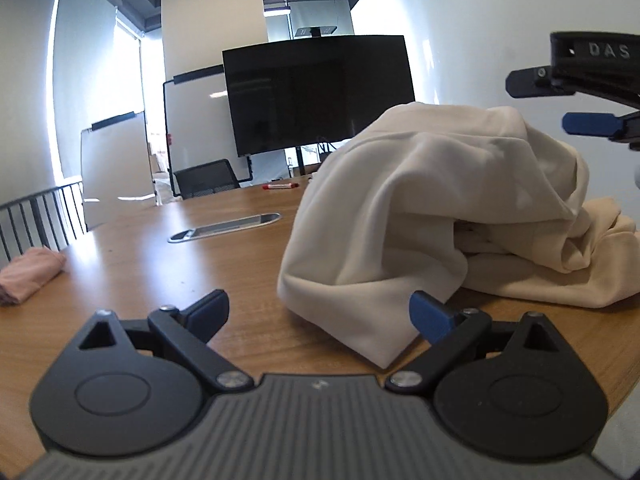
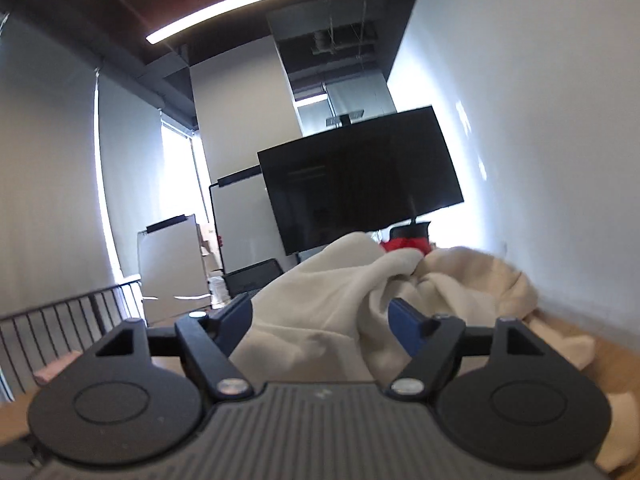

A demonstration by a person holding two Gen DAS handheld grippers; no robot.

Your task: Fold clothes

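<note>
A cream garment (image 1: 420, 208) lies in a rumpled heap on the wooden table (image 1: 160, 264), one corner hanging toward me. My left gripper (image 1: 320, 314) sits low over the table in front of it, jaws wide open; that cloth corner lies between the blue pads (image 1: 430, 316), close to the right one, and is not pinched. My right gripper (image 1: 542, 104) hovers open above the right side of the heap, with nothing between its fingers there. In the right wrist view the garment (image 2: 340, 300) bulges up in front of the open right gripper (image 2: 320, 326).
A folded pink cloth (image 1: 28, 276) lies at the table's left edge beside a black wire rack (image 1: 40, 216). A metal cable hatch (image 1: 224, 227) and a red marker (image 1: 280, 186) lie farther back. A chair (image 1: 208, 178), whiteboards and a dark screen (image 1: 320, 92) stand behind.
</note>
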